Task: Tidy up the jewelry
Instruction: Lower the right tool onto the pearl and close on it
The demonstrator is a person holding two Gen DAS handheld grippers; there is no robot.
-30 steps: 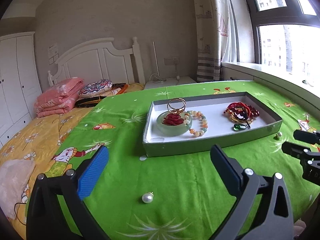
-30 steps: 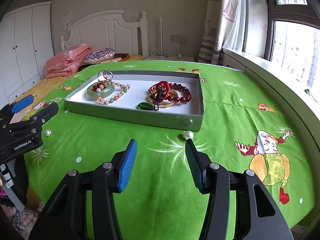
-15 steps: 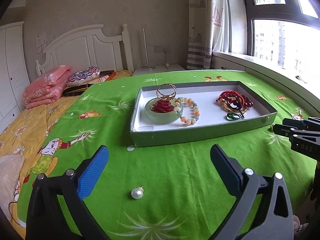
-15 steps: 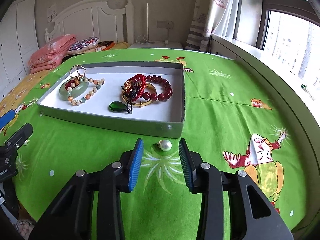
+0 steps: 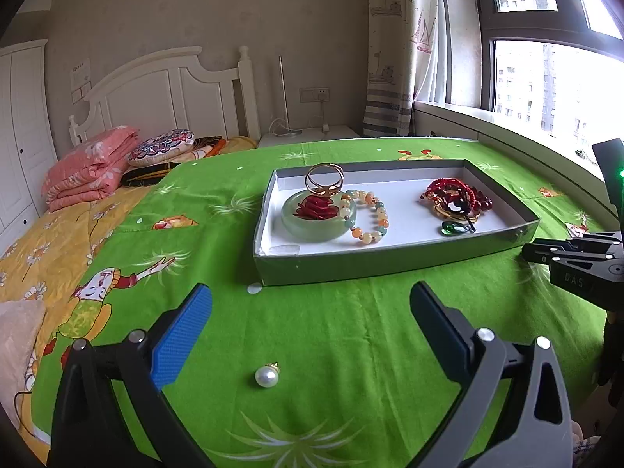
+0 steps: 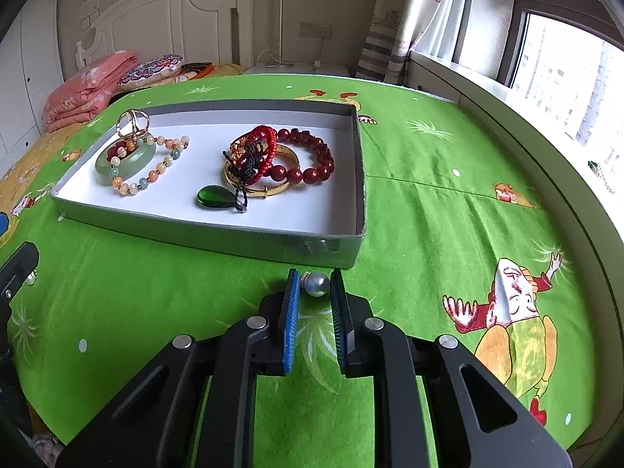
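A grey tray [image 5: 390, 269] [image 6: 195, 230] on the green cloth holds a jade bangle [image 6: 105, 167], a pastel bead bracelet [image 6: 156, 171], red bead bracelets [image 6: 312, 171], a gold bangle [image 6: 273, 192] and a green pendant [image 6: 210, 197]. My right gripper [image 6: 315, 277] sits just in front of the tray's near right corner. Its narrow jaws touch both sides of a pearl earring [image 6: 316, 284] that rests on the cloth. My left gripper [image 5: 310, 292] stands wide open in front of the tray. A second pearl earring [image 5: 266, 376] lies on the cloth between and behind its fingertips, untouched.
A bed with a yellow sheet [image 5: 43, 226], folded pink blankets [image 5: 89, 163] and pillows lies to the left. A window sill [image 6: 507, 97] runs along the right. Bare green cloth [image 6: 448, 214] spreads right of the tray. In the left wrist view, the right gripper [image 5: 573, 261] shows at the right edge.
My right gripper moved forward and down to the pearl earring and narrowed its jaws around it. The left gripper drifted slightly; its pearl now lies lower between the fingers.
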